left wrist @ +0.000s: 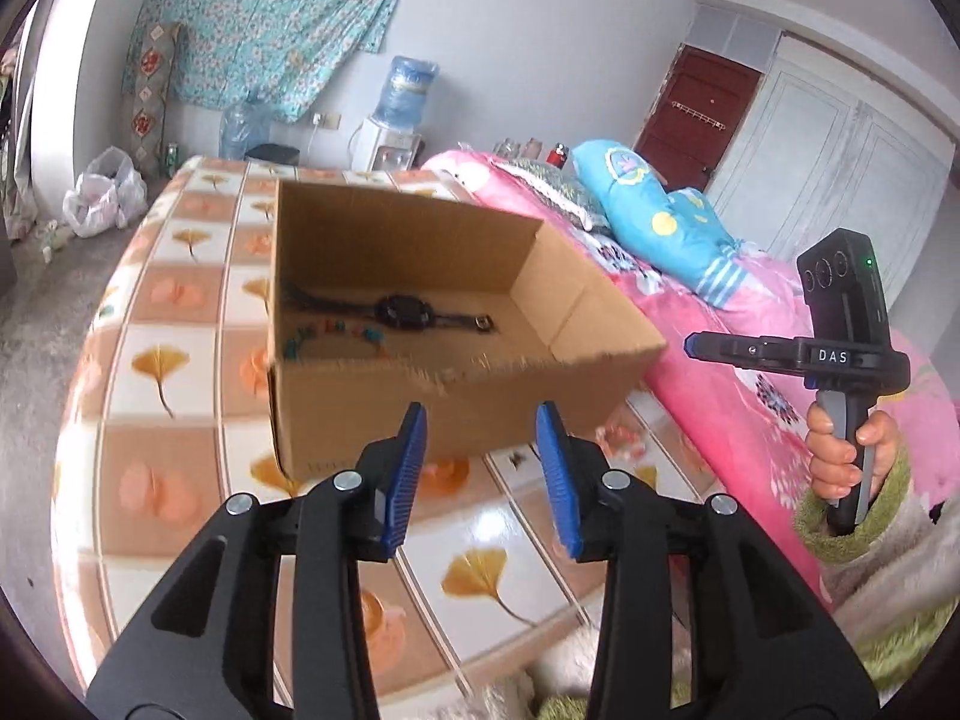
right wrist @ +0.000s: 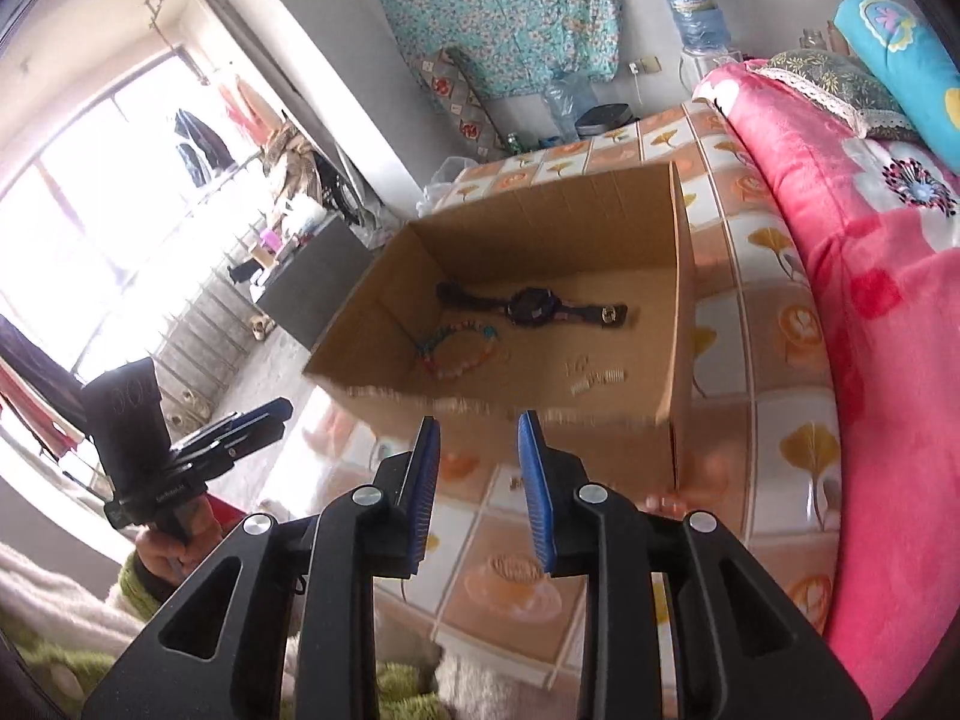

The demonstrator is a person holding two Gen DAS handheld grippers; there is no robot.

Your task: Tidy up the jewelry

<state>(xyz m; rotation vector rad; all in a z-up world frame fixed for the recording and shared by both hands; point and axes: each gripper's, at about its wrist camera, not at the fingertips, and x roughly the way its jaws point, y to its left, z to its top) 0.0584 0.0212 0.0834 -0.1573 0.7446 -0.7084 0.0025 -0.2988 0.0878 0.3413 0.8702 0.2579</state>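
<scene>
1. Left gripper (left wrist: 481, 420): blue pads (left wrist: 408, 468) spread apart, nothing between them, hovering above the tiled-pattern table (left wrist: 180, 360), just short of the near wall of the cardboard box (left wrist: 456, 402).
2. Cardboard box, open-topped, sitting on the table beyond both pairs of fingers; near rim frayed.
3. Inside the box, far from the fingers: a dark wristwatch (right wrist: 531, 305) lying flat across the floor, strap stretched left to right.
4. Nearer than the watch and toward the left wall: a colourful beaded bracelet (right wrist: 459, 351), lying in a loop, close to the watch but apart from it.
5. Right of the bracelet, toward the near right corner: a few small pale pieces (right wrist: 594, 377), too small to identify.
6. Right gripper (right wrist: 478, 420): blue pads (right wrist: 537, 480) parted as well, holding nothing, poised over the table just before the box's near rim; all jewelry beyond and below the tips, none touching them.
7. Right of the table: a pink floral blanket (right wrist: 870, 330) with a blue pillow (left wrist: 660, 222) lying on it at the far end.
8. In the left wrist view, the right gripper at the right edge, gripped by a hand (left wrist: 834, 450) in a green sleeve, well apart from the box.
</scene>
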